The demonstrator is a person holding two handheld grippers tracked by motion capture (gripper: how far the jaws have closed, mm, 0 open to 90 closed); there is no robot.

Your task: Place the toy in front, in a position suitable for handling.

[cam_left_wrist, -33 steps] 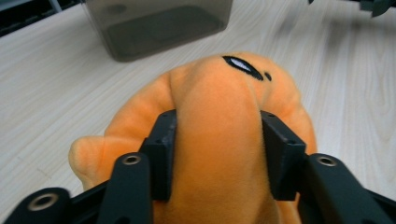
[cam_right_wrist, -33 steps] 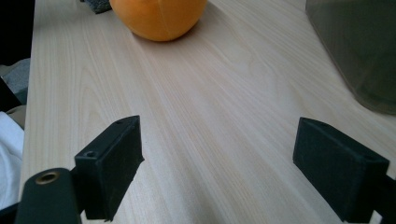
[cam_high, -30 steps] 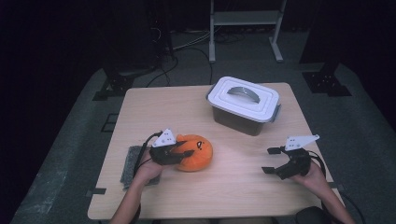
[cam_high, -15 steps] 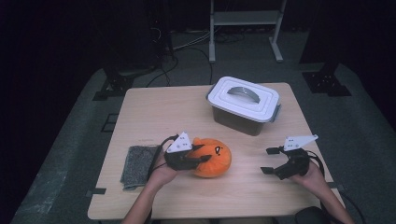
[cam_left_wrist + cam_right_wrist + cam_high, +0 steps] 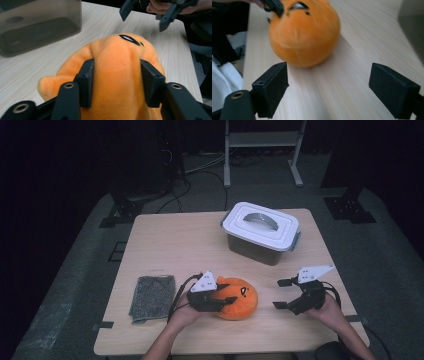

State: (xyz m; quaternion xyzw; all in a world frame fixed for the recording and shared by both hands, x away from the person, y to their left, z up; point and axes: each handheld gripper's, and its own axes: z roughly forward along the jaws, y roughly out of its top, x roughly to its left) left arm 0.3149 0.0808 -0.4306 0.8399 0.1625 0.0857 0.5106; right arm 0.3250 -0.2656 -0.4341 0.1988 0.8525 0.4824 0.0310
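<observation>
Plush (image 5: pixel 239 296): orange, soft, with a dark eye mark on top, resting on the table (image 5: pixel 175 245) near the front edge, about midway along it. Largest item is the table itself, bare wood. Next, a lidded grey box (image 5: pixel 261 233) toward the back right corner, lid on and handle flat; it looks the likely destination for the toy, so the lid would have to come off first. A grey cloth (image 5: pixel 152 297) lies flat toward the front left corner, untouched. Left gripper (image 5: pixel 116 80): jaws straddle the plush and press into its pile from both sides, clamped on it, though they have just been opening, so the hold seems to be easing. Right gripper (image 5: pixel 337 92): jaws wide apart, nothing between them, held just right of the plush, apparently waiting to take over.
</observation>
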